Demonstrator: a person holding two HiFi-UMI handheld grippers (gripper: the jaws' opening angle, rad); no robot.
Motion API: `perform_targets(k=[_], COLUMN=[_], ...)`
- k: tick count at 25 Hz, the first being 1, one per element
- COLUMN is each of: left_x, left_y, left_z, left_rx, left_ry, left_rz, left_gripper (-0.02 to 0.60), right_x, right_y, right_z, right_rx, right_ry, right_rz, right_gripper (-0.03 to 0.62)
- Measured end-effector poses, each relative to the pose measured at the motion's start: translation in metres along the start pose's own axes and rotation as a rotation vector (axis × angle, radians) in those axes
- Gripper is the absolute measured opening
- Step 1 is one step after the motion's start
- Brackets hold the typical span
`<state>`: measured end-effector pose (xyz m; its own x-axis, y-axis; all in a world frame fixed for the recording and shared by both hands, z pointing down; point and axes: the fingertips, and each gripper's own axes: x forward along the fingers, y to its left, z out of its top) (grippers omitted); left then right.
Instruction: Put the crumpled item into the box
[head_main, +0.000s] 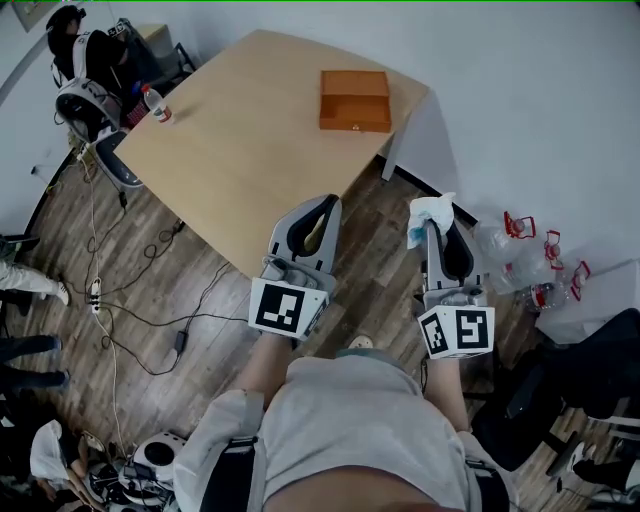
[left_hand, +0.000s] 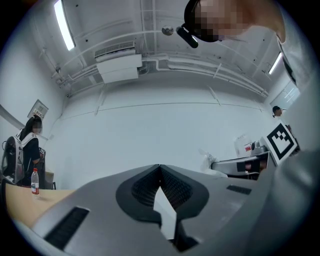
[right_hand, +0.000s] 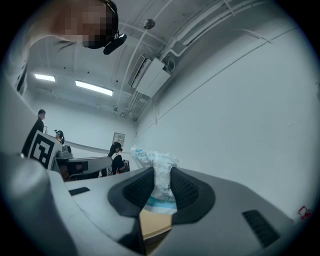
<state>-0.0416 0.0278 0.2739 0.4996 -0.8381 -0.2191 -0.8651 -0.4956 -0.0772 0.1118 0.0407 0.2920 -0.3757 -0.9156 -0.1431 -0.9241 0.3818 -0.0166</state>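
Observation:
The crumpled item (head_main: 431, 214) is a white and blue wad of plastic wrapper, pinched between the pads of my right gripper (head_main: 428, 226); in the right gripper view the wrapper (right_hand: 157, 175) sticks up between the two dark pads. My left gripper (head_main: 323, 212) is held beside it, its pad tips touching and nothing between them; in the left gripper view its jaws (left_hand: 160, 177) meet at the tips. The box (head_main: 355, 100) is an orange-brown wooden case lying on the far part of the light wooden table (head_main: 240, 150), well ahead of both grippers.
A water bottle (head_main: 157, 105) stands at the table's left corner. Crushed clear bottles (head_main: 530, 265) litter the floor at the right. Cables (head_main: 150, 300) trail over the wood floor at the left. Other people stand at the left edge and by the far chair (head_main: 85, 90).

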Motion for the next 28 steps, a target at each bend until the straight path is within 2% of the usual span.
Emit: perform_targets(k=[13, 21, 28], left_x=[0.042, 0.062, 0.098], left_y=[-0.027, -0.011, 0.007], left_z=[-0.015, -0.024, -0.032], left_rx=[0.023, 0.015, 0.019], left_ry=[0.017, 0.028, 0.025], left_rz=[0.08, 0.104, 0.072], left_gripper=[0.014, 0.014, 0.014], right_x=[0.021, 0.045, 0.077], right_y=[-0.059, -0.068, -0.081], right_z=[-0.011, -0.022, -0.026], right_rx=[0.045, 0.069, 0.069], right_ry=[0.001, 0.018, 0.012], right_rz=[0.088, 0.099, 0.075], right_gripper=[0.097, 0.097, 0.097])
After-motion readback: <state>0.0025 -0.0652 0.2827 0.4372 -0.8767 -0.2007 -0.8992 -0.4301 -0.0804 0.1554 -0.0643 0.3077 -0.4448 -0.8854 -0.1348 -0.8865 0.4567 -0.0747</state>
